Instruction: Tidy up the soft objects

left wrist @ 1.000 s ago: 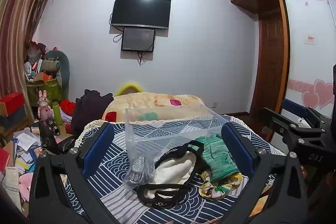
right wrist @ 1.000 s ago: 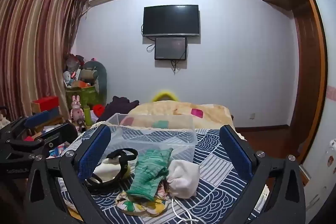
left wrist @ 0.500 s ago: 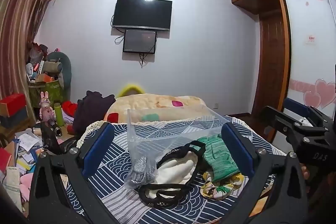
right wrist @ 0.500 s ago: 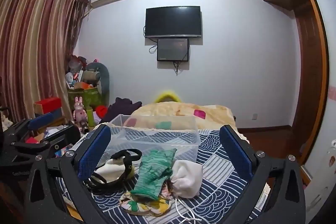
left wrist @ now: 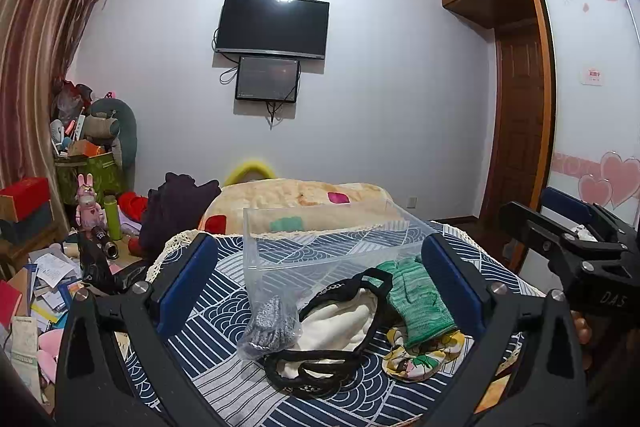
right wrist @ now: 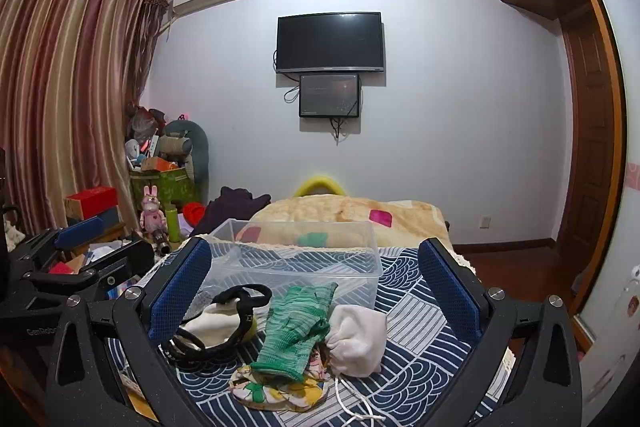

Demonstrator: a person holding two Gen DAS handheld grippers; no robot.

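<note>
A clear plastic bin (left wrist: 320, 243) (right wrist: 296, 259) stands empty on a table with a blue wave-pattern cloth (right wrist: 412, 311). In front of it lie a grey knit item (left wrist: 268, 323), a cream cloth with a black strap (left wrist: 340, 323) (right wrist: 224, 319), a green knit glove (left wrist: 416, 299) (right wrist: 300, 323), a floral fabric piece (right wrist: 276, 387) and a white drawstring pouch (right wrist: 360, 339). My left gripper (left wrist: 320, 287) is open and empty above the near pile. My right gripper (right wrist: 316, 291) is open and empty, hovering over the glove and pouch.
A bed with a yellow blanket (right wrist: 360, 215) lies behind the table. Cluttered boxes, toys and papers (left wrist: 60, 247) fill the left floor. A wooden door (right wrist: 592, 167) and wardrobe stand at the right. A TV (right wrist: 330, 41) hangs on the far wall.
Both views have shifted slightly, the scene sitting a little lower and to the right. The soft items and bin have not moved. Both grippers stay open.
</note>
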